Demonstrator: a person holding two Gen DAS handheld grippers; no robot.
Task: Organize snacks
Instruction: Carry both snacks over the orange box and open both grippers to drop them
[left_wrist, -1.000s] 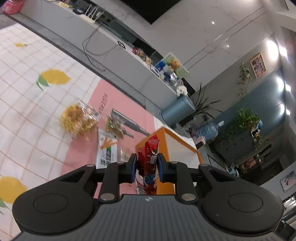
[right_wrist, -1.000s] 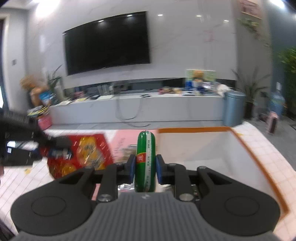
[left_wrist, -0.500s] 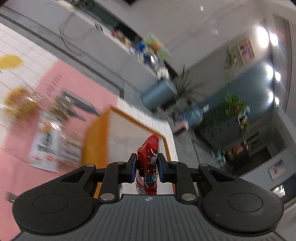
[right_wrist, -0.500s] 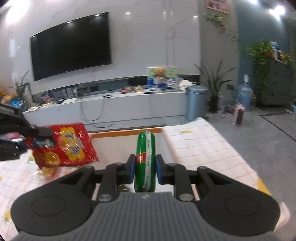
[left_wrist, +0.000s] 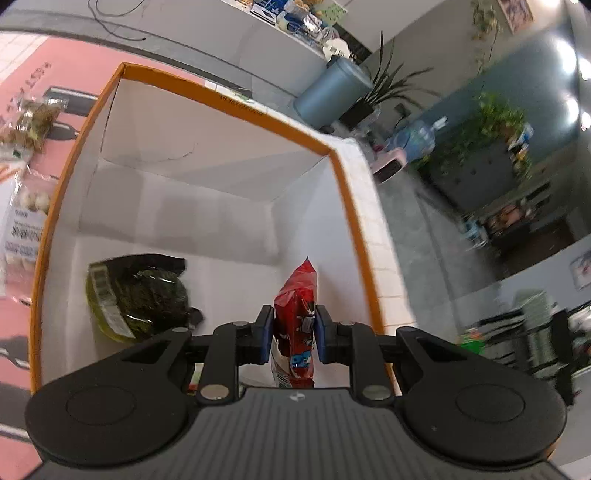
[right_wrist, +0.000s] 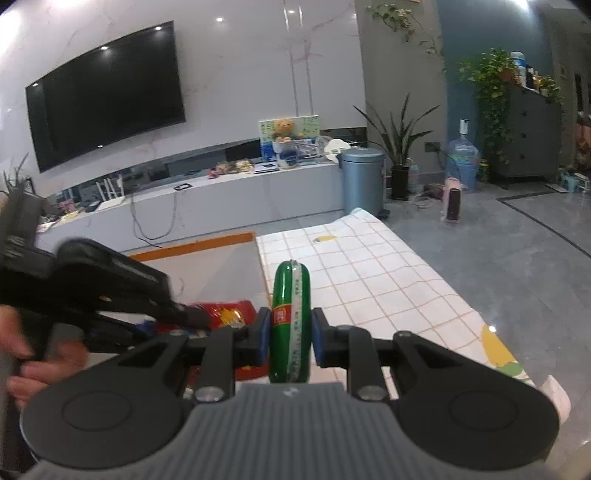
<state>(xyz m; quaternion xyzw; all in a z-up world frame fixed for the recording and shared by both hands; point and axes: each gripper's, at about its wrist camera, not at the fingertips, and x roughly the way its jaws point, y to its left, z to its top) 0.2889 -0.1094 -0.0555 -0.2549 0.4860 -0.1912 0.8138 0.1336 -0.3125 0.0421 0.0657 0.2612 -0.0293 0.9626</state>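
Left wrist view: we are clamping a red snack bag (left_wrist: 295, 314) in our left gripper (left_wrist: 291, 334) over the orange-rimmed box (left_wrist: 351, 206), beside a dark green packet (left_wrist: 140, 295) lying inside. Our right gripper (right_wrist: 288, 341) is squeezing a green sausage (right_wrist: 290, 317) above the checked tablecloth (right_wrist: 369, 273).

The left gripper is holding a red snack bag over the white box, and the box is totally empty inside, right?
Not quite. The left gripper does hold the red snack bag over the white box, but the box is not empty: the left wrist view shows a dark green packet already lying on its floor.
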